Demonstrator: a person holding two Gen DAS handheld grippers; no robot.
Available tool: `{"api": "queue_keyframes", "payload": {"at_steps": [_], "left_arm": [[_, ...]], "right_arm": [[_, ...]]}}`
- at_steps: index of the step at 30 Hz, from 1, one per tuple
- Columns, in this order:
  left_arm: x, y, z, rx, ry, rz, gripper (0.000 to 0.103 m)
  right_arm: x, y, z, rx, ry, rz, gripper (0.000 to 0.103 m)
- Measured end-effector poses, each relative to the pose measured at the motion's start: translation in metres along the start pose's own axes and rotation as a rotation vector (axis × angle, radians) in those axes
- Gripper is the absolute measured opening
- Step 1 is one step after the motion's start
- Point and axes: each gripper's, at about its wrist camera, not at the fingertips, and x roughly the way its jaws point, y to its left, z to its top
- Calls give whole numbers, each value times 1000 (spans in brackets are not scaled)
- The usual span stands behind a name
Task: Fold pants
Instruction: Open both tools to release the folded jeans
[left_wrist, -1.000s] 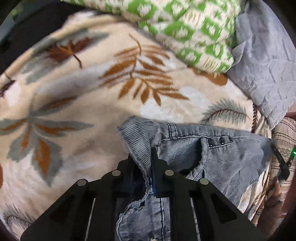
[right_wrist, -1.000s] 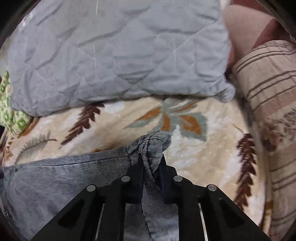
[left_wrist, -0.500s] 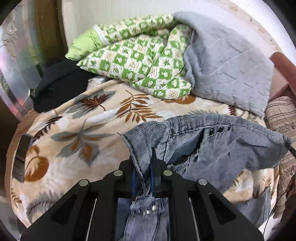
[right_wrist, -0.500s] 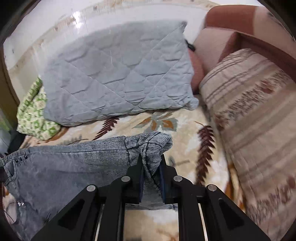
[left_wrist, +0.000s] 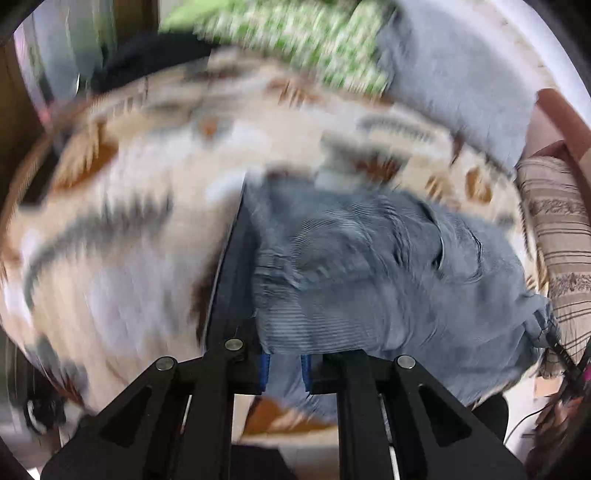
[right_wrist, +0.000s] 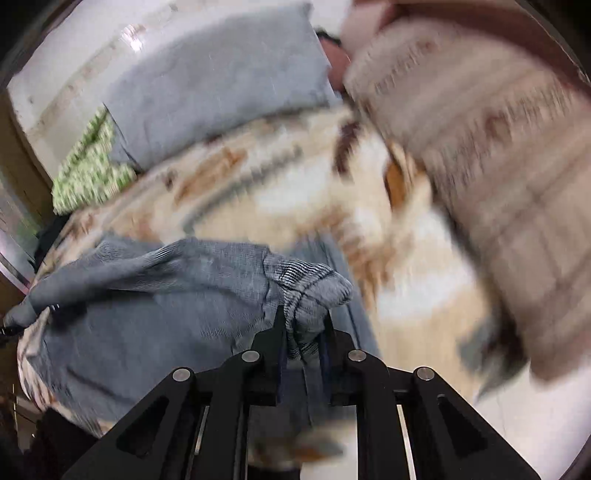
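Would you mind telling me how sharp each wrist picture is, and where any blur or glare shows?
Left wrist view: the leaf-print blanket smears heavily, while the jeans and left hand-held gripper stay fairly crisp. Right wrist view: the striped cushion blurs most, the denim clamped in the right hand-held gripper is sharper, and glare marks the wall.

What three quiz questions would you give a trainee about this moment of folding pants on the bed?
1. True or false: the jeans lie neatly folded flat on the leaf-print blanket.
2. What is clamped in the left gripper? A, a pillow. B, the jeans. C, a cord.
3. Fill in: the quilted cover beside the green-checked bedding is ___ in colour.

Key: 1 false, the jeans are bunched and unfolded. 2 B. 3 grey.
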Motion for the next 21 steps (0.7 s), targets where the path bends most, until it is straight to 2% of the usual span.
{"api": "queue_keyframes", "payload": {"at_steps": [3,4,6,7,9,10,11,12,14,16,18,21], "left_arm": [[5,13,-19,-43,38,0,11],[-1,19,-23,-67,40,-25,11],[-14,27,-29,-110,31,-73,12],[-22,29,-31,-124,25,-102,17],[-33,27,-34,-139,6,-160,37],[-38,22,-35,-140,-6,-192,61],[-40,18,-35,-138,-14,-216,80],[-39,10,-35,-135,-19,-243,84],[-30,1,-32,-127,5,-272,84],[-12,-6,-28,-145,68,-295,84],[1,-9,-24,-175,108,-318,84],[16,-8,-20,-228,143,-350,84]], "right_arm": [[-4,-9,-27,55,37,10,23],[-9,-9,-30,59,38,9,24],[-25,-5,-34,46,33,-18,33],[-32,-2,-35,38,26,-19,37],[-43,8,-37,28,1,4,56],[-49,16,-37,22,-18,30,61],[-50,24,-37,18,-28,54,68],[-48,33,-36,14,-30,82,70],[-37,56,-34,10,-2,171,71],[-18,75,-34,28,49,262,71],[5,88,-32,43,95,304,71],[31,90,-23,122,111,335,71]]}}
